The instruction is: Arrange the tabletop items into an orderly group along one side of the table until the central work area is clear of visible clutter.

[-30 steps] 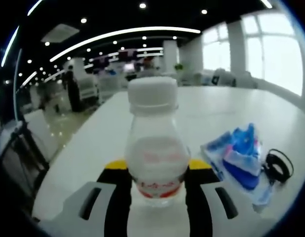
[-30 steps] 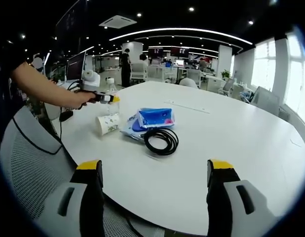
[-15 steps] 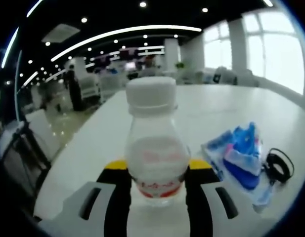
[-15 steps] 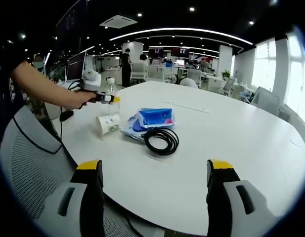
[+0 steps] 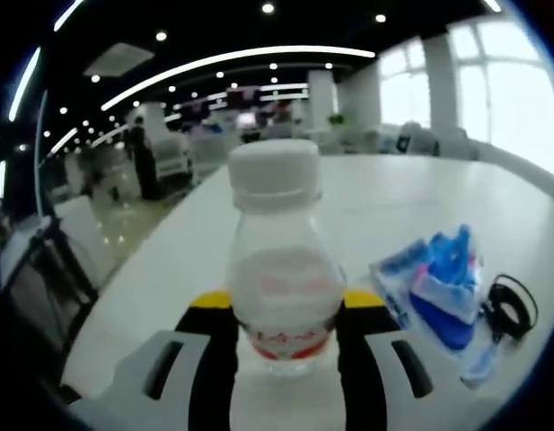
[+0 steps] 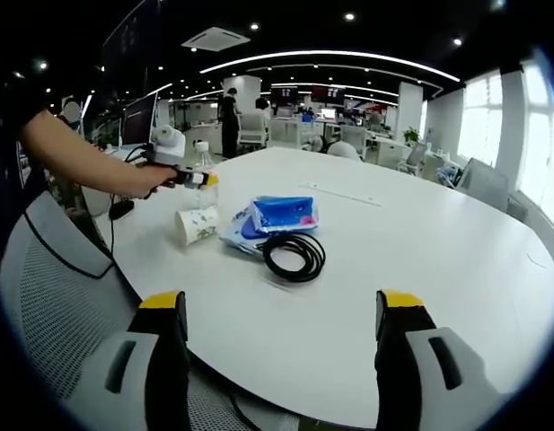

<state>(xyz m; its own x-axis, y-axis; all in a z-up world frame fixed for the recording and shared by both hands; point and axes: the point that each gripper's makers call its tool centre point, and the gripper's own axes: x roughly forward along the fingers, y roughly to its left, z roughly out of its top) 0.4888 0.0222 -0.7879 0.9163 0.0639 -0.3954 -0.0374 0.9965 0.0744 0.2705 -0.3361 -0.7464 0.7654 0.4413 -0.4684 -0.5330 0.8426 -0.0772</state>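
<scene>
The left gripper [image 5: 284,310] pinched a clear plastic bottle [image 5: 281,260], white-capped with a red-printed label, above the white bench [image 6: 420,260]. The right gripper [image 6: 281,310] hung spread near the bench edge.

One bottle [image 5: 278,260], one cup [image 6: 195,224] (lying on its side), one blue pack [image 6: 278,215] and one cable [image 6: 293,256] were on the table [image 6: 420,251].

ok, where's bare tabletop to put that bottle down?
Crowded: paper cup, blue pouch and black cable coil bunch near the left gripper holding the bottle. Bare: the white table beyond the coil, and between coil and right gripper.
</scene>
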